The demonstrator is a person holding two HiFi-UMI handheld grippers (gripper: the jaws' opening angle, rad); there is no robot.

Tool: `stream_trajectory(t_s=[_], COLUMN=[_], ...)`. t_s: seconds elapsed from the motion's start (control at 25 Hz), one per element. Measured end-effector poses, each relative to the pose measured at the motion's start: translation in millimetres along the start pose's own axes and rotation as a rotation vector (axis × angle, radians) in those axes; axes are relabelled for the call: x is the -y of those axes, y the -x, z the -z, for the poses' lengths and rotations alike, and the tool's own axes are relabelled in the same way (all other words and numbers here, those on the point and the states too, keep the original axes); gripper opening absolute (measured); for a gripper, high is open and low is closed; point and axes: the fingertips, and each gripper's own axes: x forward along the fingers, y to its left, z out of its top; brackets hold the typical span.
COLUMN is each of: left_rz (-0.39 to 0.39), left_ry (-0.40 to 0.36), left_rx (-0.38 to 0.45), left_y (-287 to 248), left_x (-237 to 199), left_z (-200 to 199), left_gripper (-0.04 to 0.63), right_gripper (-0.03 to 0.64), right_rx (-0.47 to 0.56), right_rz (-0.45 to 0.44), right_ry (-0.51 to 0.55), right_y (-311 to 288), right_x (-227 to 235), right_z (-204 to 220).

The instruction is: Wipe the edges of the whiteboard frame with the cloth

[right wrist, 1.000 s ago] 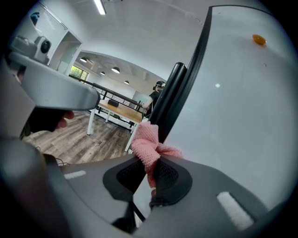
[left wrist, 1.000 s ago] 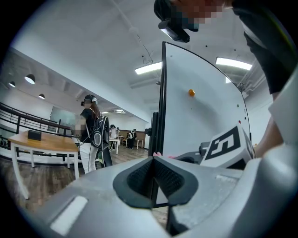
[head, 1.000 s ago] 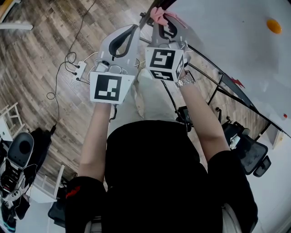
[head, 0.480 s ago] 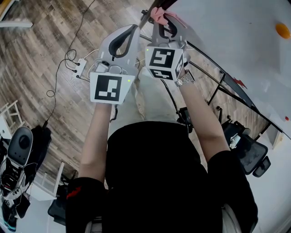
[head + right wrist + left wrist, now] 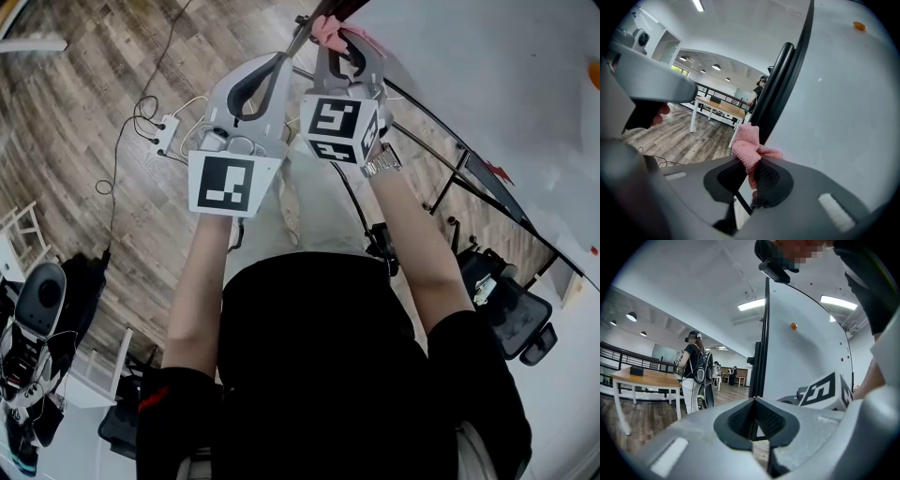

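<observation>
Right gripper: I have my right gripper point(image 5: 336, 39) point(image 5: 749, 163) clamped on the pink knitted cloth point(image 5: 327, 28) point(image 5: 751, 146); the fabric is pinched between the dark ribbed pads.
Cloth position: it bunches out past the jaw tips, at the far end of my reach. There it presses against the black frame edge point(image 5: 339, 7) point(image 5: 762, 333) point(image 5: 776, 89) of the large white whiteboard point(image 5: 469, 84) point(image 5: 806, 357) point(image 5: 843, 93).
Left gripper: my left gripper point(image 5: 280, 56) point(image 5: 753, 401) has its jaws drawn together, and I see nothing between them. It sits just left of the right gripper, its tips close beside the same frame edge. I cannot tell whether they touch it.
Whiteboard: it stands upright to my right, and the black frame edge runs up its left side. A small round orange magnet point(image 5: 793, 326) point(image 5: 858, 26) sits on the white surface, well away from the cloth.
Marker cubes: both grippers are held side by side in front of my chest, with their square-patterned cubes facing my head camera.
Floor: grey-brown wood-plank floor point(image 5: 75, 103) point(image 5: 684, 136) lies below. On it, left of the left gripper, is a white power strip point(image 5: 166, 134) with thin black cables trailing from it.
Far background: a wooden table with white legs point(image 5: 642, 377) point(image 5: 717, 107) stands across the room. A person wearing a black backpack point(image 5: 695, 369) stands beside it.
</observation>
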Motion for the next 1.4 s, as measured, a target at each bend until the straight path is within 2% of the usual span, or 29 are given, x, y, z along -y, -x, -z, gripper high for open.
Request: stream_trajectory(t_s=[1.4], left_rz=[-0.054], left_ry=[0.064], left_rx=[-0.072], left_y=[6], left_x=[-5], left_z=[50], left_gripper=[0.002], right_gripper=[0.029], right_rx=[-0.12], right_rz=[-0.05], right_ry=[-0.034], right_y=[-28], right_x=[-26], right_z=[66])
